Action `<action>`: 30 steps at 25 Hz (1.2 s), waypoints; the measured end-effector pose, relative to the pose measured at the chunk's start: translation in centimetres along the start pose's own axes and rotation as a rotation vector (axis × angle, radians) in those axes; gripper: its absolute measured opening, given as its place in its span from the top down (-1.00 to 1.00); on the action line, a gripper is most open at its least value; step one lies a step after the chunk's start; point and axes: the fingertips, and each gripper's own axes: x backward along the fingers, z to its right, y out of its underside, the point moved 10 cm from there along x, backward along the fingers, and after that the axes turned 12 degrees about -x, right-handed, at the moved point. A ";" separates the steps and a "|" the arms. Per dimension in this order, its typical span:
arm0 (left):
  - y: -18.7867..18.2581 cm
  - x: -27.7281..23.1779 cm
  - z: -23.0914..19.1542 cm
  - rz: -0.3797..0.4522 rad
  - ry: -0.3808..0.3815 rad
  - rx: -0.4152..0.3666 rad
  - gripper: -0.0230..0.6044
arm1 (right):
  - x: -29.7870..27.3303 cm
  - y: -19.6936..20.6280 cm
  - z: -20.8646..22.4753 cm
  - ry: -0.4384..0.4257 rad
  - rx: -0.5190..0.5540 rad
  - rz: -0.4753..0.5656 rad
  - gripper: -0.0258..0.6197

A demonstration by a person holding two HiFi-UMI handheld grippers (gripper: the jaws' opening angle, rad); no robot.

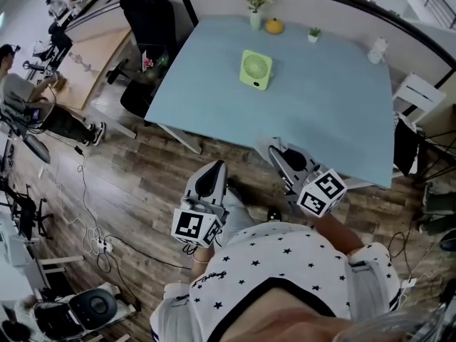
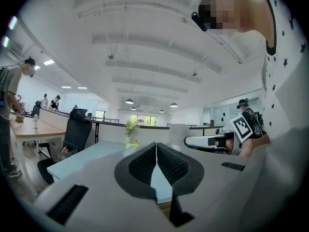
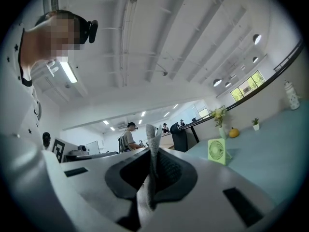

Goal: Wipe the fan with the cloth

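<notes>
**Cloth (image 3: 152, 149) is loaded, fan (image 1: 256, 70) not touched yet**

Head view first. The little green fan stands upright in the upper middle of the frame, on the light blue table (image 1: 320, 127), a bit back from the near edge. Both tools sit low in the frame, close to the person's body. The left gripper (image 1: 209, 178) is over the wood floor, and the right gripper (image 1: 279, 155) is just at the table's near edge. Both are well apart from the fan.

Left gripper view: the jaws are pressed together with nothing between them, so that one's empty. The table runs off behind them, and the right gripper pokes in at the middle right.

Right gripper view: the jaws are clamped on the cloth. A pale, textured strip of it sticks up above the pads in the centre of the frame and hangs down below them. The fan is at the right of centre, grille side showing, apart from the gripper.

My read is that this is the approach step, with no wiping started. The next move looks like carrying the right gripper forward across the table and getting the loose end of the cloth onto the grille. The fan looks light, so it'd probably slide or tip under a push. The empty left gripper may have to brace it.
</notes>
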 end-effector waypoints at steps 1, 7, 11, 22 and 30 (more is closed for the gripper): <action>0.0 -0.8 -0.9 0.007 0.016 0.000 0.83 | -0.5 -0.2 0.2 0.013 0.005 0.007 0.86; -0.7 -6.3 -6.7 0.047 0.142 -0.028 0.83 | -4.5 -1.3 1.3 0.100 0.025 0.059 0.87; -0.8 -9.5 -9.7 0.067 0.220 -0.042 0.83 | -7.0 -1.7 2.3 0.160 0.025 0.095 0.87; -0.4 -13.7 -16.2 0.087 0.309 -0.030 0.83 | -12.9 -3.0 3.3 0.246 0.050 0.130 0.86; 0.5 -14.2 -19.9 0.090 0.346 -0.029 0.83 | -16.3 -2.1 3.0 0.287 0.051 0.140 0.87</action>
